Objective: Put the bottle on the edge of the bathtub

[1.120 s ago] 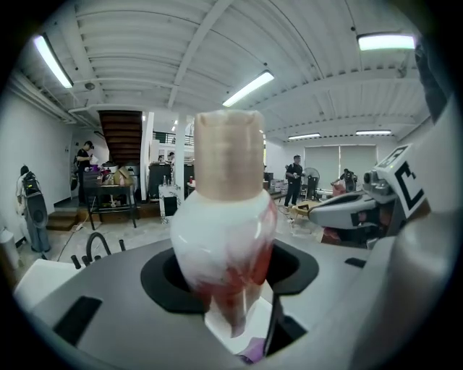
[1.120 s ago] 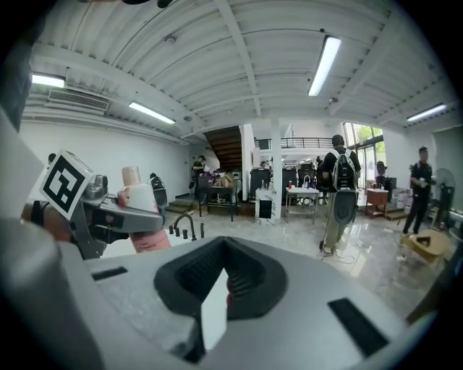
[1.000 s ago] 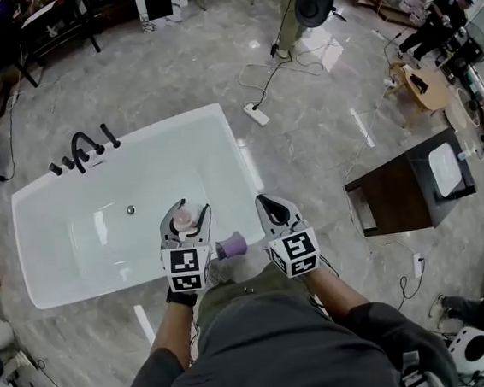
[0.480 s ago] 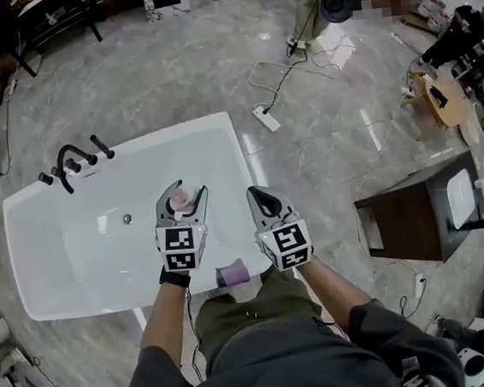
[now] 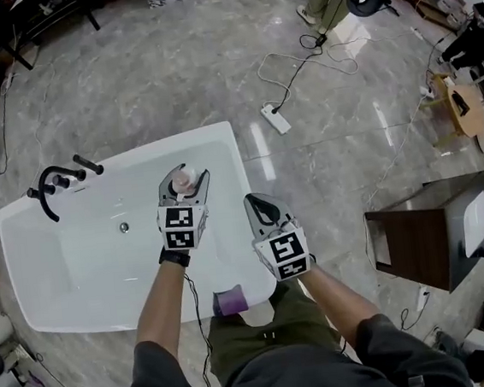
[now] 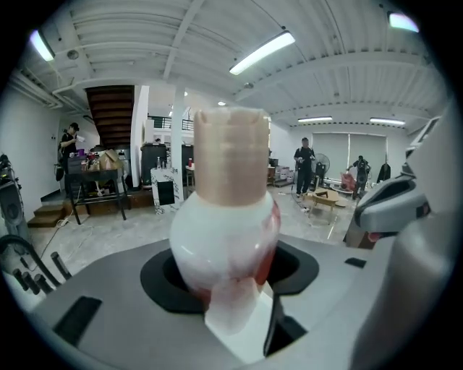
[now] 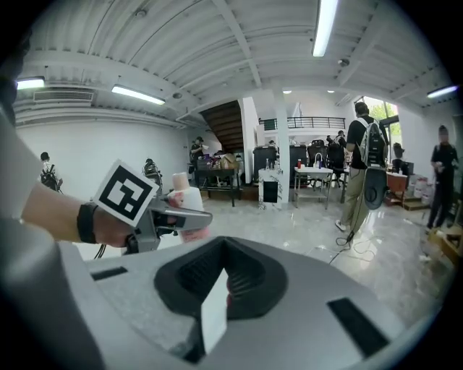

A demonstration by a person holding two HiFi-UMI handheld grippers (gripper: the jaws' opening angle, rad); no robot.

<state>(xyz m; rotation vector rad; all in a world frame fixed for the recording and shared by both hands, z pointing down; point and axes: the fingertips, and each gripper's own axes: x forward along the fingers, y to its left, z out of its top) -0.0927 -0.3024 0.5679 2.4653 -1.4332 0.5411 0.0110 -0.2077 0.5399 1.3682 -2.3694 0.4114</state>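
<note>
A white and pink bottle [image 5: 182, 181] with a beige cap stands upright between the jaws of my left gripper [image 5: 184, 184], which is shut on its round body [image 6: 228, 224]. That gripper hangs over the inside of the white bathtub [image 5: 242, 175], near its right end. My right gripper [image 5: 258, 204] is beside it to the right, above the tub's right rim, with its jaws together and nothing in them. The right gripper view shows the left gripper [image 7: 179, 215] and the bottle [image 7: 185, 199] at the left.
A black faucet [image 5: 50, 179] stands on the tub's far left rim and a drain [image 5: 124, 228] in its floor. A small purple thing [image 5: 232, 301] is at the near rim. A power strip [image 5: 275, 118] with cables lies on the marble floor; a dark cabinet [image 5: 420, 247] stands right.
Both grippers have moved forward and down towards the tub. The left one with the bottle now hangs over the basin instead of at its near rim. The purple thing has fallen behind them.
</note>
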